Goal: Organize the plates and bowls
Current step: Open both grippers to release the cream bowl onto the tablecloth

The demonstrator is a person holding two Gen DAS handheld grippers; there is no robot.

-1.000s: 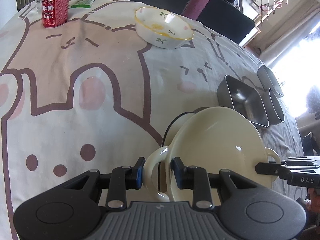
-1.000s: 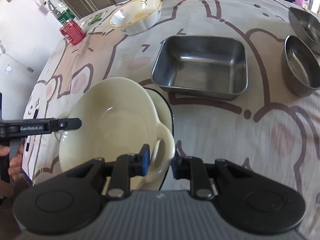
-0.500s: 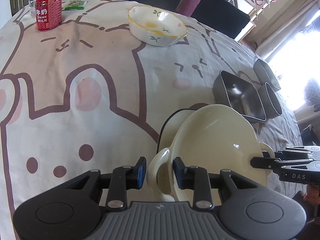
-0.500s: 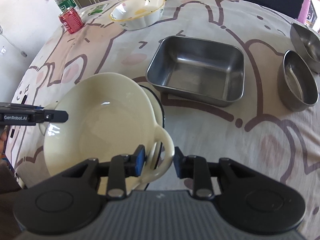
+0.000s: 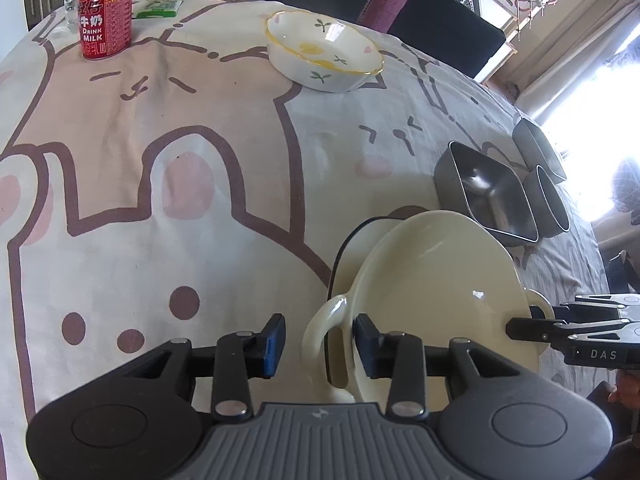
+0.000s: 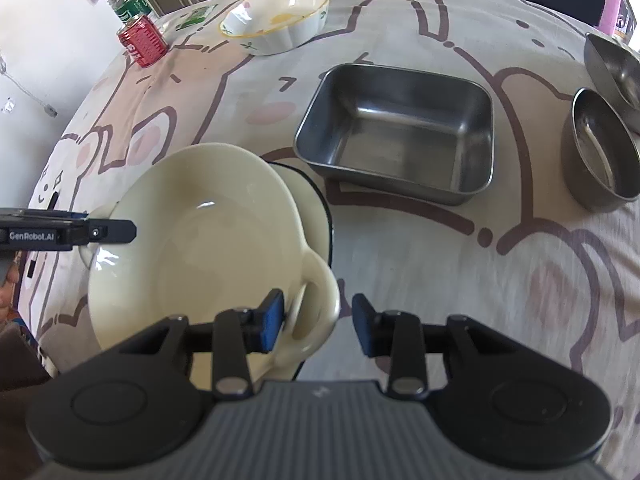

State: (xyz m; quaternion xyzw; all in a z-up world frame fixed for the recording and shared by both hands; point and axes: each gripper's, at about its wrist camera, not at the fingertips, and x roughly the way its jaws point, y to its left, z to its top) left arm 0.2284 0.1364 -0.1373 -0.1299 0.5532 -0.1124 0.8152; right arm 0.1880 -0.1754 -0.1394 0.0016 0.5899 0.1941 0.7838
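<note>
At lower centre, each hand-held gripper [image 5: 316, 338] [image 6: 318, 320] has just opened, freeing the cream bowl [image 6: 192, 248]; withdraw straight back past both handles.

The bowl [image 6: 192, 240] sits on a plate [image 6: 316, 216], near. A tray [image 6: 396, 132] lies beyond; a can [image 6: 142, 40] far left.

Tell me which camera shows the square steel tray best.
The right wrist view: the tray sits near the middle, seen from above, with its whole rim and bare floor visible. The left wrist view shows it small, side-on near the glaring window.
</note>
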